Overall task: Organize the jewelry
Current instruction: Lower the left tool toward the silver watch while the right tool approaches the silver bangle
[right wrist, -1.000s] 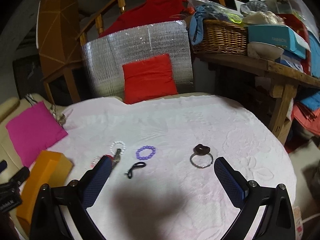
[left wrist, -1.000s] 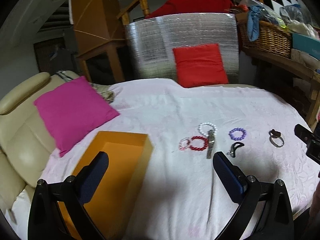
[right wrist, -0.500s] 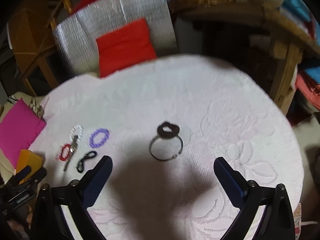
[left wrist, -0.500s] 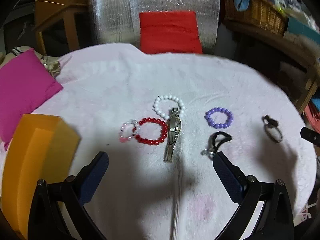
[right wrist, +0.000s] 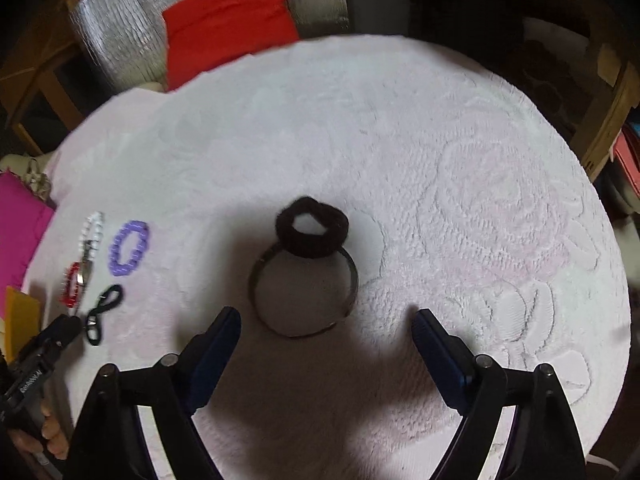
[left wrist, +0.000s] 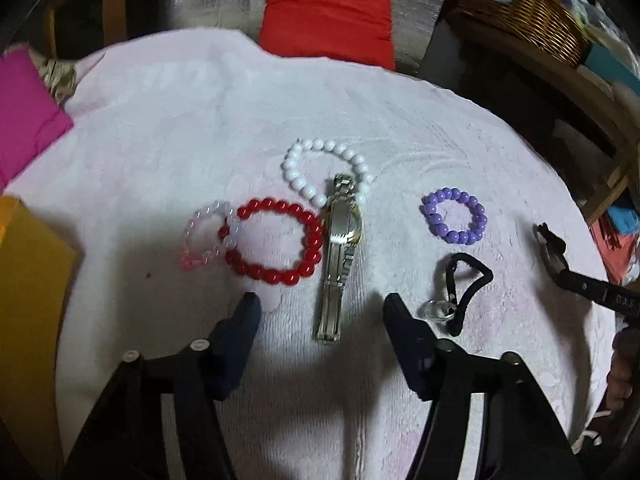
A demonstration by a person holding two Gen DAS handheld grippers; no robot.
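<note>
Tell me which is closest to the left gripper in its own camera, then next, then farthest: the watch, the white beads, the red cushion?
From the left gripper:
1. Watch, lying just ahead between the fingers.
2. White beads, beyond, by the watch's far end.
3. Red cushion, at the back edge.

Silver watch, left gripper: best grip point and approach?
Take the silver watch across its band just below the case, coming from above. It lies flat and straight on the white cloth, its band running up the frame, roughly on the left gripper centreline. The closing jaws already straddle its near end; avoid the case, which touches the red bracelet.
</note>
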